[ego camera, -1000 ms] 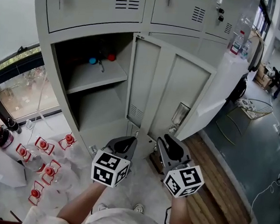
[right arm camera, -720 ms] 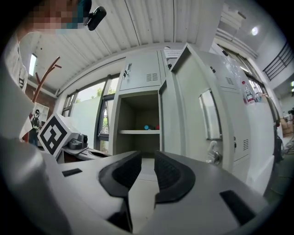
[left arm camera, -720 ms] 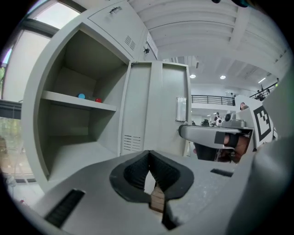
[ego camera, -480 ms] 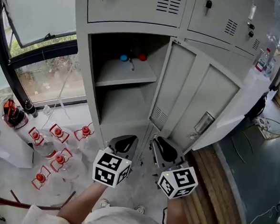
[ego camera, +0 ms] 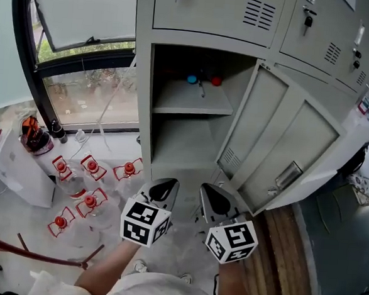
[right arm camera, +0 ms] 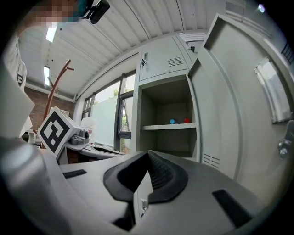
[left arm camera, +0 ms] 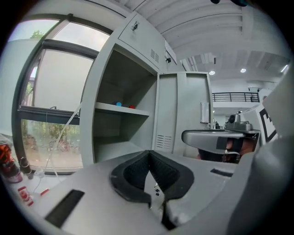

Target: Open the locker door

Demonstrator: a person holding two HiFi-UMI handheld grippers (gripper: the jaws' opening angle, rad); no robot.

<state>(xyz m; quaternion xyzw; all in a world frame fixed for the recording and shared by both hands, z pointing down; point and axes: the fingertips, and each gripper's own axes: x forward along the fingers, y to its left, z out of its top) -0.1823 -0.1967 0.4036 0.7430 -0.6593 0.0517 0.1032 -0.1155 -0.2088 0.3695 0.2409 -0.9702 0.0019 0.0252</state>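
the left tongs (ego camera: 164, 186) are pinching shut with nothing in them. the right tongs (ego camera: 209, 194) are pinching shut too. their jaws have just been closing, and nothing is sitting between them. the two tongs are hanging side by side, near each other but not touching. both are pointing toward the locker (ego camera: 143, 109). behind each one, close to the person's arms, a cube with black and white squares is riding along: the left cube (ego camera: 144, 223) and the right cube (ego camera: 231, 240).

straight ahead of the tongs, the locker's lower box is standing wide open. the locker door (ego camera: 279, 144) is hanging open ahead of the right tongs and off to their right, swung well away from the opening. neither of the tongs is touching it. some air slits (ego camera: 230, 158) are showing low on the door, and a small shiny handle (ego camera: 288, 175) is sitting farther right than the slits.

inside the open box, past the tips of the tongs, a shelf (ego camera: 191, 103) is running across. a small blue thing (ego camera: 192, 79) and a small red thing (ego camera: 216, 81) are lying at the back of it, just beside each other.

out to the left of the left tongs, clear bottles with red caps (ego camera: 90, 201) are lying on the floor. a window (ego camera: 87, 93) is standing beyond them. out to the right of the right tongs, a strip of wooden floor (ego camera: 278, 245) is running along under the door.
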